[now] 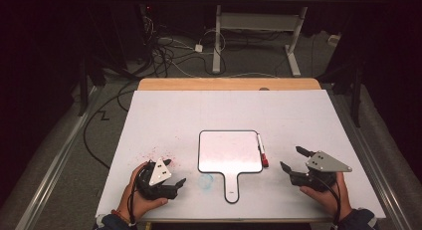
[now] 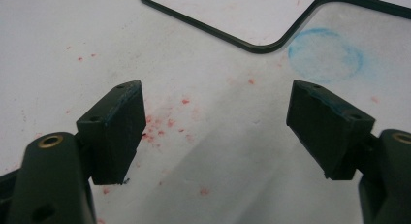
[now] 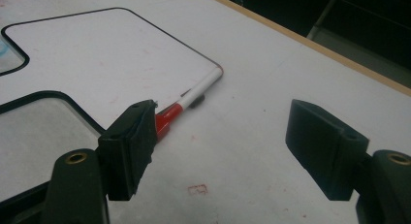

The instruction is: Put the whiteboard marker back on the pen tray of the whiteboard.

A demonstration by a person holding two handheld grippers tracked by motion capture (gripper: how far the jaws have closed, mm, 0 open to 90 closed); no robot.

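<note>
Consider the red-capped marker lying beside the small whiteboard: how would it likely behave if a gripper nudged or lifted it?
The marker is a slim round barrel lying flat, so a sideways nudge would probably roll it, though the whiteboard edge alongside may stop it. It looks rigid and light; its smooth body might slip between the right gripper jaws.

Looked down from high over the white rectangular surface (image 1: 164, 115); rode low and close behind each claw, both facing the black-rimmed paddle-shaped whiteboard (image 1: 230, 150) (image 2: 252, 20) (image 3: 102, 54).
</note>
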